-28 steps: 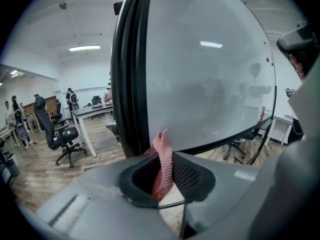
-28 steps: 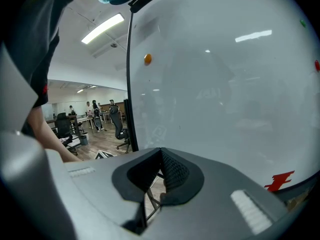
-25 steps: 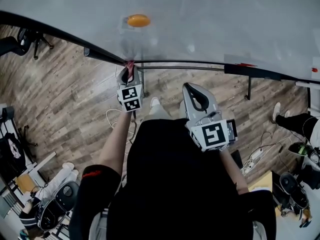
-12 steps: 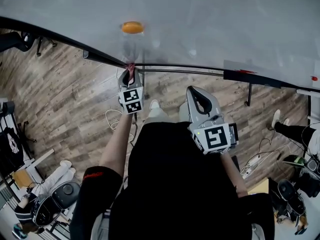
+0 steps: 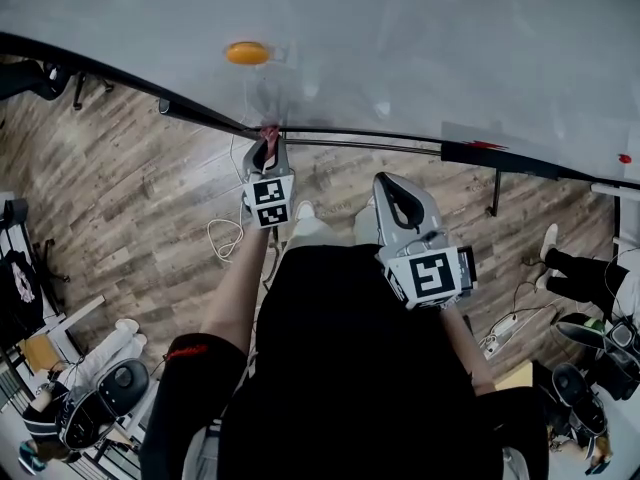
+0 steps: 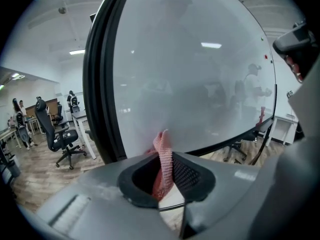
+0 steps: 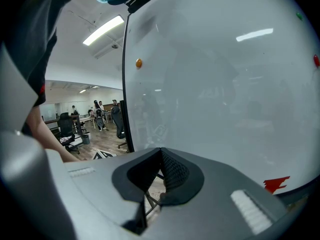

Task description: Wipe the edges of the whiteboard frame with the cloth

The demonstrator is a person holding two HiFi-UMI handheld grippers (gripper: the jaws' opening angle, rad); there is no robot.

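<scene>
1. Left gripper (image 5: 266, 143) is clamped on the pink cloth (image 5: 268, 131). In the left gripper view the cloth (image 6: 163, 156) stands upright between the pinched jaws, its top poking past the tips
2. The cloth tip sits right at the black whiteboard frame (image 5: 200, 116), on the lower edge where two frame runs meet (actual contact is hard to confirm from the head view). In the left gripper view the frame is the dark band at 10 o'clock of the cloth, with the board surface behind the cloth
3. The whiteboard (image 5: 400, 38) fills the top of the head view, and its frame curves across from 9 o'clock to 3 o'clock
4. The right gripper (image 5: 386, 183) has its jaws pressed together with nothing between them; the right gripper view shows the pads meeting and bare. It sits at 4 o'clock of the left gripper, below the frame and not touching it
5. An orange magnet (image 5: 246, 53) is on the board at 11 o'clock of the left gripper. A red mark (image 5: 482, 145) sits by the frame at 1 o'clock of the right gripper
6. The wood floor (image 5: 130, 218) lies below the board, with a white cable (image 5: 222, 236) on it at 7 o'clock of the left gripper. An office chair (image 6: 62, 136) shows at 9 o'clock in the left gripper view
7. The person's left forearm (image 5: 235, 288) runs up to the left gripper, over a black top
</scene>
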